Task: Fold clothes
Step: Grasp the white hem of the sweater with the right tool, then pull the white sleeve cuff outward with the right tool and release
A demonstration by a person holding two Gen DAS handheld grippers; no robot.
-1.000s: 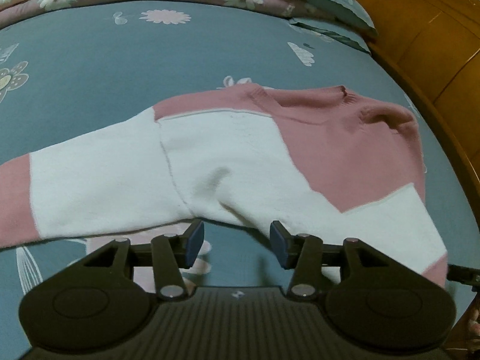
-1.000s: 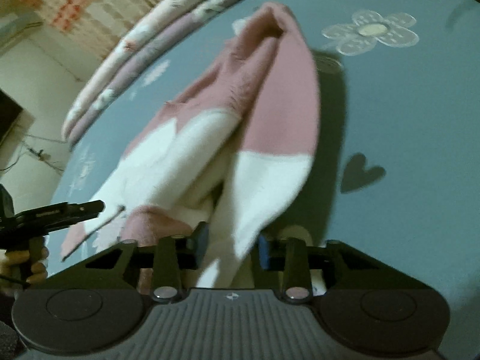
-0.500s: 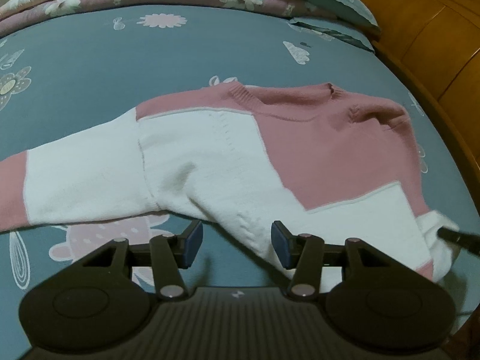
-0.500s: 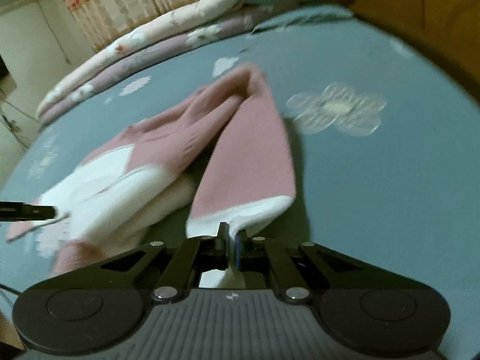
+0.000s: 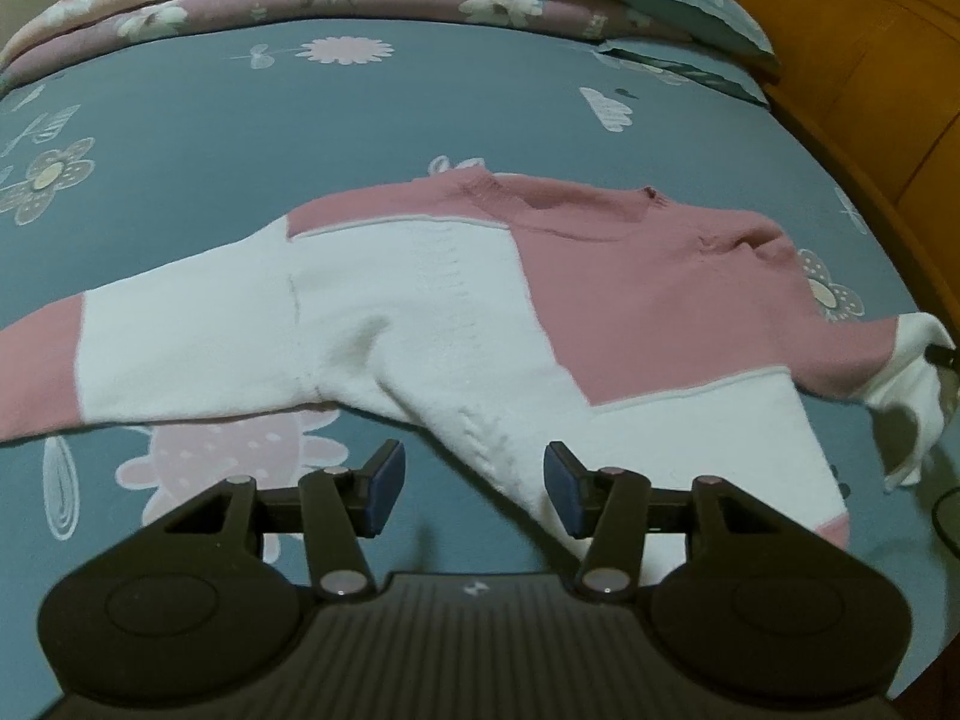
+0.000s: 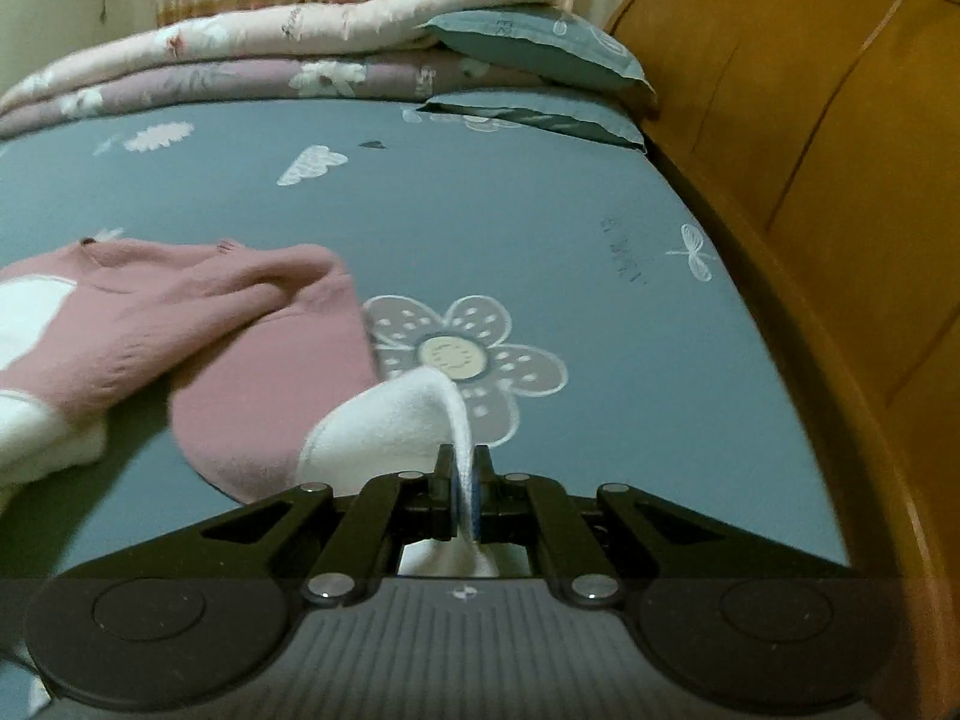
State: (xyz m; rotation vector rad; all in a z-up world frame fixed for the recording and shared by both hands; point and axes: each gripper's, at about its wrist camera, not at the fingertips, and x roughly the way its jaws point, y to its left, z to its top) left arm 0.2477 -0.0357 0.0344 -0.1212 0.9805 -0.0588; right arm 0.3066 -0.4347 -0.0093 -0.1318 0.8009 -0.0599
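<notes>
The sweater [image 5: 456,324] is a soft knit in pink and white, with a fuzzy, matt nap and ribbed texture at the collar. The bed sheet [image 5: 240,138] is smooth, matt woven cloth printed with pale flowers. The folded quilts [image 6: 252,60] at 12 o'clock are lightly padded printed cloth. The headboard [image 6: 840,180] at 2 o'clock is varnished wood with a semi-gloss sheen. Both gripper bodies are matt black plastic with small bright metal pivot pins.

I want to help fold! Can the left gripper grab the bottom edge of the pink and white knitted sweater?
Probably yes: the left gripper is open, the pink and white knitted sweater hem lies just ahead, nothing between.
</notes>
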